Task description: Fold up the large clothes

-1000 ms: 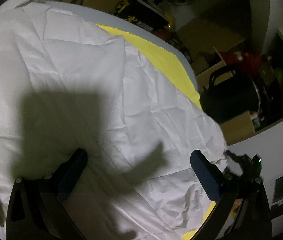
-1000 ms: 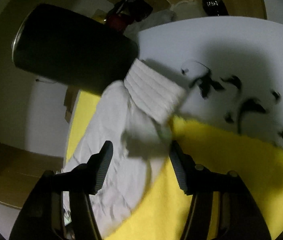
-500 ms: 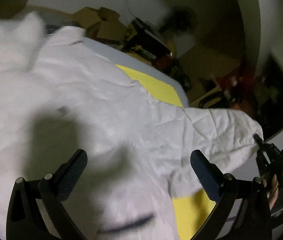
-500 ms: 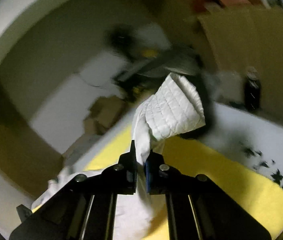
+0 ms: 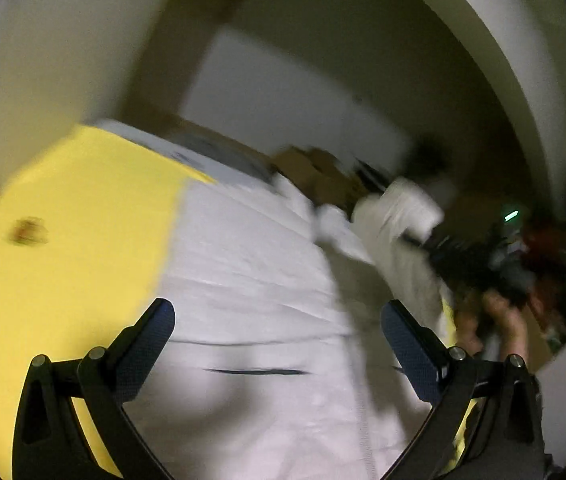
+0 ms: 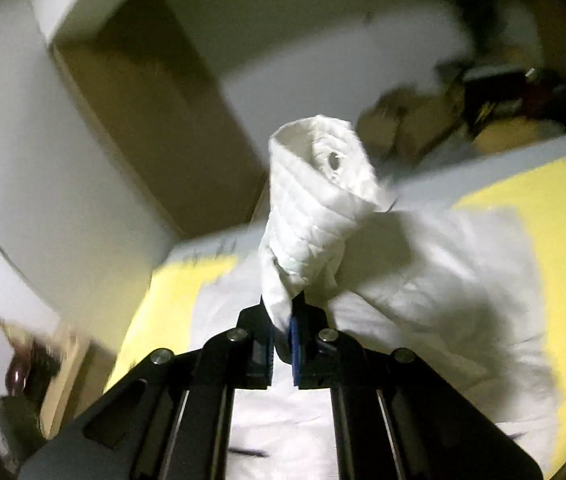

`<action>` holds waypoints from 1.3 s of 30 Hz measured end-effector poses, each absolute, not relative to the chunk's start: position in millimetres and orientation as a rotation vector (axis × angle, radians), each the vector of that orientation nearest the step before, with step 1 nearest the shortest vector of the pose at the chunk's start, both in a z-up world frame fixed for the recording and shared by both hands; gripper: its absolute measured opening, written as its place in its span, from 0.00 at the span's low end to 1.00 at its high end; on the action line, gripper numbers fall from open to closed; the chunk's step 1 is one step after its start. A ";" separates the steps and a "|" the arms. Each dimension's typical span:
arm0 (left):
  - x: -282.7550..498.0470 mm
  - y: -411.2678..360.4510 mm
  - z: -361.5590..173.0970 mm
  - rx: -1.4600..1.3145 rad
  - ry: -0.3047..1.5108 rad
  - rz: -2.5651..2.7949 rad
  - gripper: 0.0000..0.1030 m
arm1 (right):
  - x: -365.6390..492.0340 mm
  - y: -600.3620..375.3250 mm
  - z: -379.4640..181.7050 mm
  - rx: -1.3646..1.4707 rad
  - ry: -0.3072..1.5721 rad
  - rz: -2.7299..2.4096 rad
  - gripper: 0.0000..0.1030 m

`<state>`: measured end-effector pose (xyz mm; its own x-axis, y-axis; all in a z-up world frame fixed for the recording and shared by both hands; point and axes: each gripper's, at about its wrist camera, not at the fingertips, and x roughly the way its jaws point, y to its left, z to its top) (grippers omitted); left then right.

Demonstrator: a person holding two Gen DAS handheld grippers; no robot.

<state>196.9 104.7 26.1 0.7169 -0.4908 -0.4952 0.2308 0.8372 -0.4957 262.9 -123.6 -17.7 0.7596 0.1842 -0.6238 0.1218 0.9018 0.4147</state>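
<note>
Right wrist view: the right gripper (image 6: 282,334) is clamped on the quilted cuff (image 6: 311,200) of a white padded jacket (image 6: 423,280), lifted above the yellow sheet (image 6: 555,208). The left gripper (image 5: 279,340) is held wide, empty, over the jacket body. Folding is judged barely begun.

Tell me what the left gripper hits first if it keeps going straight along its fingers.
Probably the white garment lying on the yellow sheet. The left gripper, open and empty, points down at it; the blur makes depth uncertain.
</note>
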 end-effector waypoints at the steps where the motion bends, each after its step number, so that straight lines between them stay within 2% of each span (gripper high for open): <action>1: 190.8 117.4 28.1 -0.431 0.646 -0.387 1.00 | 283.3 -102.7 -43.0 0.437 0.776 0.038 0.06; 6: 170.4 148.2 30.7 -0.444 0.592 -0.324 1.00 | 318.6 -72.3 -132.0 0.439 0.926 0.033 0.08; 9: 163.6 160.9 22.9 -0.423 0.583 -0.298 1.00 | 312.8 -70.7 -164.5 0.458 1.026 0.084 0.20; 10: 163.6 164.8 15.8 -0.419 0.589 -0.292 1.00 | 305.4 -66.1 -166.1 0.473 1.032 0.106 0.33; 11: 161.5 171.5 10.2 -0.419 0.596 -0.291 1.00 | 292.5 -66.0 -159.4 0.499 1.015 0.132 0.51; 13: 164.1 177.4 -7.2 -0.426 0.633 -0.277 1.00 | 280.5 -70.6 -140.1 0.513 0.949 0.128 0.66; 16: 170.0 180.7 -31.8 -0.459 0.697 -0.266 1.00 | 257.8 -81.0 -98.2 0.476 0.778 0.057 0.66; 18: 173.1 176.3 -45.2 -0.486 0.738 -0.270 1.00 | 260.5 -96.4 -98.3 0.479 0.759 -0.006 0.51; 19: 173.7 173.0 -49.7 -0.497 0.758 -0.284 1.00 | 264.2 -108.9 -105.2 0.477 0.776 -0.068 0.32; 20: 171.4 169.6 -53.0 -0.498 0.765 -0.298 1.00 | 261.0 -114.8 -112.5 0.471 0.792 -0.112 0.28; 22: 168.9 164.6 -58.9 -0.481 0.774 -0.315 1.00 | 270.3 -138.2 -147.0 0.436 0.914 -0.221 0.28; 23: 167.1 162.5 -59.3 -0.474 0.777 -0.319 1.00 | 272.9 -146.1 -157.9 0.447 0.956 -0.208 0.19; 24: 166.4 161.9 -61.4 -0.470 0.782 -0.324 1.00 | 267.9 -156.4 -163.7 0.464 0.964 -0.185 0.15; 26: 166.8 162.1 -66.8 -0.472 0.798 -0.330 1.00 | 250.5 -169.6 -150.6 0.467 0.935 -0.196 0.15; 30: 169.8 155.0 -76.4 -0.475 0.835 -0.336 1.00 | 207.9 -200.6 -120.0 0.367 0.776 -0.364 0.24; 32: 172.7 148.7 -81.0 -0.483 0.857 -0.349 1.00 | 211.0 -222.8 -133.9 0.369 0.827 -0.398 0.36; 34: 174.2 141.3 -83.5 -0.491 0.878 -0.360 1.00 | 220.8 -243.9 -163.8 0.418 0.936 -0.316 0.36; 37: 167.9 134.8 -80.6 -0.488 0.868 -0.387 1.00 | 205.0 -248.9 -155.7 0.445 0.881 -0.277 0.37; 39: 164.5 131.8 -80.1 -0.475 0.872 -0.392 1.00 | 190.5 -240.6 -136.4 0.478 0.774 -0.196 0.40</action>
